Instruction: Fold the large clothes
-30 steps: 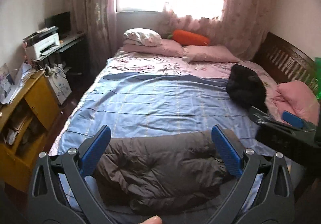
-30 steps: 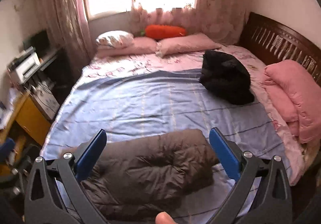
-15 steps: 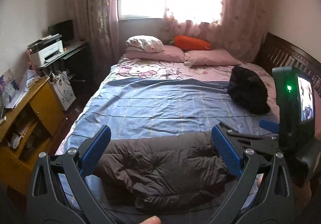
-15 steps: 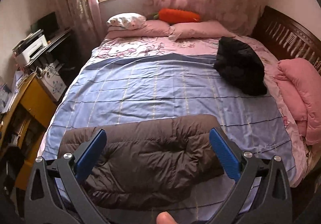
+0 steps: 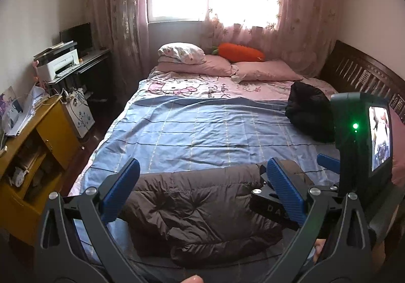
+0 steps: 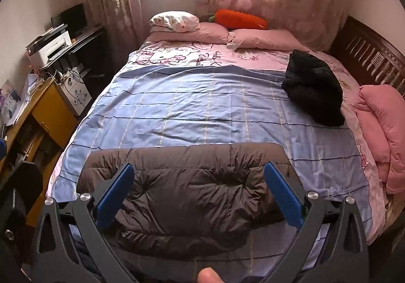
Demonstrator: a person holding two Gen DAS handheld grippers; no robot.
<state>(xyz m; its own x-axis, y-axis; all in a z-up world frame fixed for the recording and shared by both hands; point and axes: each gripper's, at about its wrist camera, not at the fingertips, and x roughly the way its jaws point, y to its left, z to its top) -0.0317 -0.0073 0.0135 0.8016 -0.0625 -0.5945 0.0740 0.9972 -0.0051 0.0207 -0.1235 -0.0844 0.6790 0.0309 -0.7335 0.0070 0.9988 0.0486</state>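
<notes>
A bedroom in daylight, seen from the left wrist camera: a bed spread with a blue striped sheet runs toward a bright window hung with pink curtains, with pink pillows and an orange carrot-shaped cushion at its far end. A yellow wooden desk stands left of the bed, a white printer on a dark stand behind it. A folded brown padded jacket lies on the sheet at the near edge of the bed. The left gripper hangs above it, blue-padded fingers spread wide and empty. The right gripper reaches in from the right beside the jacket's right end; its device carries a lit screen and a green light. A black garment is heaped on the far right of the bed.

From the right wrist camera, the same bed fills the frame, a dark wooden headboard along its right side and a folded pink quilt beneath it. The brown padded jacket lies crosswise on the blue striped sheet. The right gripper hovers over it, fingers wide apart, holding nothing. The black garment sits well apart, to the far right.
</notes>
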